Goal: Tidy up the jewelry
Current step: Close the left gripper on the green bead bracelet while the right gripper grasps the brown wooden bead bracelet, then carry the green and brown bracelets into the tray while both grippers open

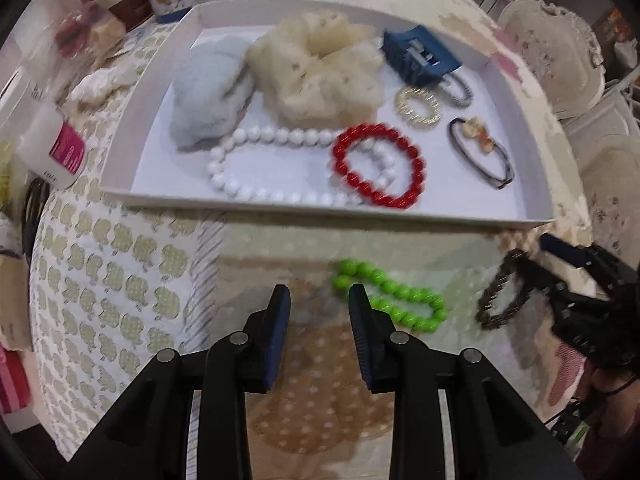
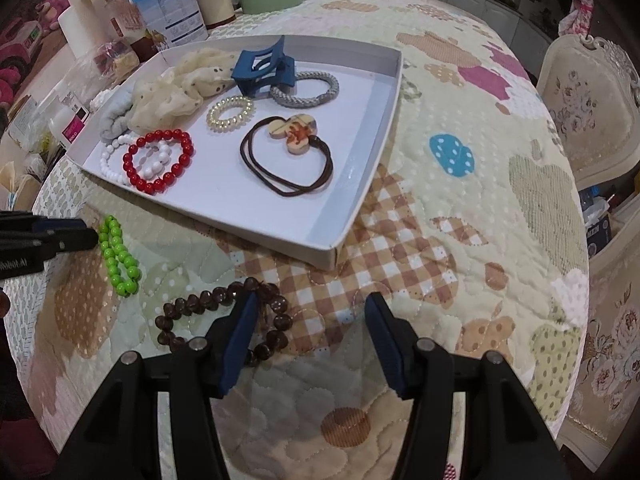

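Note:
A green bead bracelet (image 1: 392, 300) (image 2: 118, 256) lies on the quilted tablecloth in front of the white tray (image 1: 280, 204) (image 2: 280, 236). My left gripper (image 1: 319, 296) (image 2: 90, 232) hangs open just left of it, nothing between its fingers. A brown bead bracelet (image 1: 504, 292) (image 2: 192, 304) lies further right. My right gripper (image 2: 313, 304) (image 1: 556, 268) stands open over it; its left finger covers part of the loop and a few beads lie between the fingers, untouched. In the tray are a red bead bracelet (image 1: 340, 148) (image 2: 132, 160) and a white bead necklace (image 1: 280, 136).
The tray also holds a blue claw clip (image 2: 262, 68), a cream scrunchie (image 1: 316, 72), a pale scrunchie (image 1: 208, 96), a spiral hair tie (image 2: 232, 114) and a brown hair tie with a charm (image 2: 296, 132). Jars and boxes (image 2: 168, 12) crowd the far left. Chairs (image 2: 588, 108) stand at the right.

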Available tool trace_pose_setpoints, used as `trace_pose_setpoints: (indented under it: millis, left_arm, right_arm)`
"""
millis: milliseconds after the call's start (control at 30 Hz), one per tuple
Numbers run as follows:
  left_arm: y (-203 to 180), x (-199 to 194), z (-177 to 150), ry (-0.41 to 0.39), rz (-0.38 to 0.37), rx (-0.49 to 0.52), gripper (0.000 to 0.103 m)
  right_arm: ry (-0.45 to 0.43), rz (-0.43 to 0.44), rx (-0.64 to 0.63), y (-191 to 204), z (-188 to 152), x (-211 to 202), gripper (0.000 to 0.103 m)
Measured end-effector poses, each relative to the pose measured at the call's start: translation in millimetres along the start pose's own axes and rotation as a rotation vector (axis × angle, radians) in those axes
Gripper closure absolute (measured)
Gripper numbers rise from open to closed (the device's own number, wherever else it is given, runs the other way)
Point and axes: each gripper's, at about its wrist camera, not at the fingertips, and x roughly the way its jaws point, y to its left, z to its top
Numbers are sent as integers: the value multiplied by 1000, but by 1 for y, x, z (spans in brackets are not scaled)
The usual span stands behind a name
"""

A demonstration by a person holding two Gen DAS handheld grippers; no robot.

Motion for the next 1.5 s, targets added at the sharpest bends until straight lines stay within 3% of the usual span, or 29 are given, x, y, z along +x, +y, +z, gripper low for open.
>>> trace_pose_setpoints:
  millis: [267, 367, 500, 567, 667, 733, 833, 1333, 1500]
  left_arm:
    - [-20, 15, 9, 28, 109, 106, 81]
    - [-27, 15, 4, 42, 108, 175, 81]
    - [-21, 18, 10, 38, 78, 87, 81]
    - [-22, 19, 13, 30, 91, 95, 81]
    - [-30, 21, 11, 14, 112, 136, 81]
    - [-33, 21, 8, 4, 110, 131, 83]
    - [-41, 20, -1, -8, 101, 114, 101]
    - [-44, -43, -8, -172, 84, 125, 102]
    - [-40, -62, -8, -212, 72, 115, 102]
  right_arm:
    - [-12, -7, -16, 1, 1, 1, 45]
    - [-13, -15, -21, 0, 0, 0, 45]
    - [-22, -18, -13, -1, 2, 2, 44]
    - [-30, -22, -30, 2, 2, 2, 45]
    - [-51, -42, -72, 8, 2, 3, 60]
    - [-58, -34, -75, 9, 3, 1, 78]
    - [-66, -14, -70, 10, 3, -3, 90]
    - [-204, 44, -85, 25, 11, -65, 97]
    - [-202, 79, -46, 16, 12, -70, 97]
